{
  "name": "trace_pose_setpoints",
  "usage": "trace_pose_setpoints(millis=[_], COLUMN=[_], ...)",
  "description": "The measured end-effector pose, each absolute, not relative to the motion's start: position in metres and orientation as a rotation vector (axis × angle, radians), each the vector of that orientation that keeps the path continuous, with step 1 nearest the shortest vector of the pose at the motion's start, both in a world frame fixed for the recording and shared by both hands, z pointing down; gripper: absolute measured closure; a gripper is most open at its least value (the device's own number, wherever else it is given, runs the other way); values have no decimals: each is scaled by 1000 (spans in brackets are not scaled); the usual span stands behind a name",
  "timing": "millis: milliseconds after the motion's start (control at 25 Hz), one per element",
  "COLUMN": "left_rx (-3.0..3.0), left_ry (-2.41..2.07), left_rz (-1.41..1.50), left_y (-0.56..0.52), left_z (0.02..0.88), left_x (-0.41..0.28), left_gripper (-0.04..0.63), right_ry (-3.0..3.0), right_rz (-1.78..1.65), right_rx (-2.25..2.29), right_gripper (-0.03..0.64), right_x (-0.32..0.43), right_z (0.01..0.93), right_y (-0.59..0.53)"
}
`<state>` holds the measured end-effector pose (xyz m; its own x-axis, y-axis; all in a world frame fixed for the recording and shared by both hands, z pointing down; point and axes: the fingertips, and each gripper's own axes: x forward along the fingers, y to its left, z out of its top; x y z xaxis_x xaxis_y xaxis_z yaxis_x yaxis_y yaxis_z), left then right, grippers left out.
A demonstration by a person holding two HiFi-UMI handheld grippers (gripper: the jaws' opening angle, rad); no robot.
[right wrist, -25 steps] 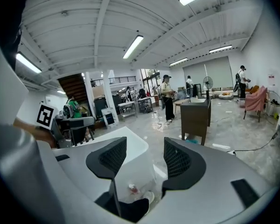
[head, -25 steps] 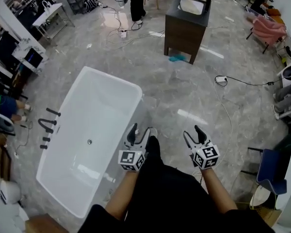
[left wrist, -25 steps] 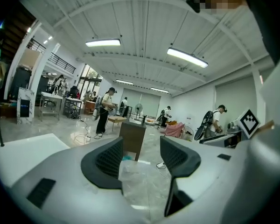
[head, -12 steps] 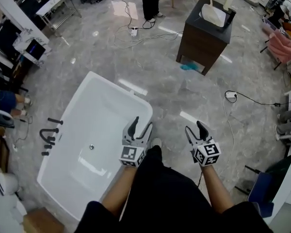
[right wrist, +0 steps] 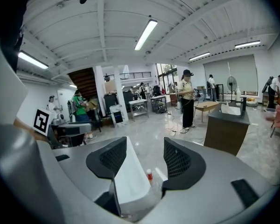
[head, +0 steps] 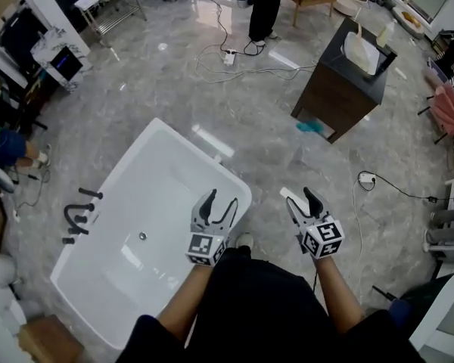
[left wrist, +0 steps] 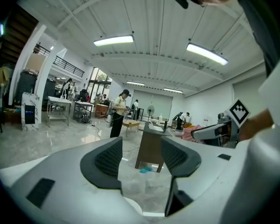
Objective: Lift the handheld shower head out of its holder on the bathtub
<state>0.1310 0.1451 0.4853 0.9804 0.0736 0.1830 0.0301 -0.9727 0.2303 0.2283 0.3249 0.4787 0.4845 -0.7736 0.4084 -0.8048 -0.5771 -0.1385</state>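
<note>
The white freestanding bathtub lies slantwise at the left of the head view. A set of black tap fittings stands on the floor by its far left side; the handheld shower head is among them, too small to pick out. My left gripper hovers over the tub's near right corner, open and empty. My right gripper is over the floor to the right of the tub, also open and empty. In the left gripper view the left gripper frames only floor. In the right gripper view the right gripper frames the tub's rim.
A dark vanity cabinet with a white basin stands at the upper right, a teal cloth at its foot. Cables cross the floor near a standing person. A small red-capped bottle stands beside the tub.
Both grippers have come closer to the tub; the left one now hangs over its near right corner. The tub and cabinet have shifted right in view. Both jaws stay open.
</note>
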Motion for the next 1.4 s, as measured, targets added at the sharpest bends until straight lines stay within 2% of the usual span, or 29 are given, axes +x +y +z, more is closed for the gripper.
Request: trace_pose_setpoints(millis=[560, 880, 1120, 1400], left_rx=[2877, 2823, 2690, 2572], left_ry=[-163, -460, -823, -1105], left_rz=[233, 240, 275, 310], left_y=[76, 16, -39, -86], left_z=[480, 509, 509, 504], left_x=[137, 145, 160, 171], left_gripper=[360, 357, 353, 351], right_ry=[-1603, -1928, -2238, -2416], right_rz=[688, 666, 629, 661], right_rx=[2469, 2204, 1840, 1551], right_gripper=[397, 398, 397, 397], right_x=[265, 296, 319, 333], right_z=[486, 505, 500, 506], right_y=[232, 105, -6, -80])
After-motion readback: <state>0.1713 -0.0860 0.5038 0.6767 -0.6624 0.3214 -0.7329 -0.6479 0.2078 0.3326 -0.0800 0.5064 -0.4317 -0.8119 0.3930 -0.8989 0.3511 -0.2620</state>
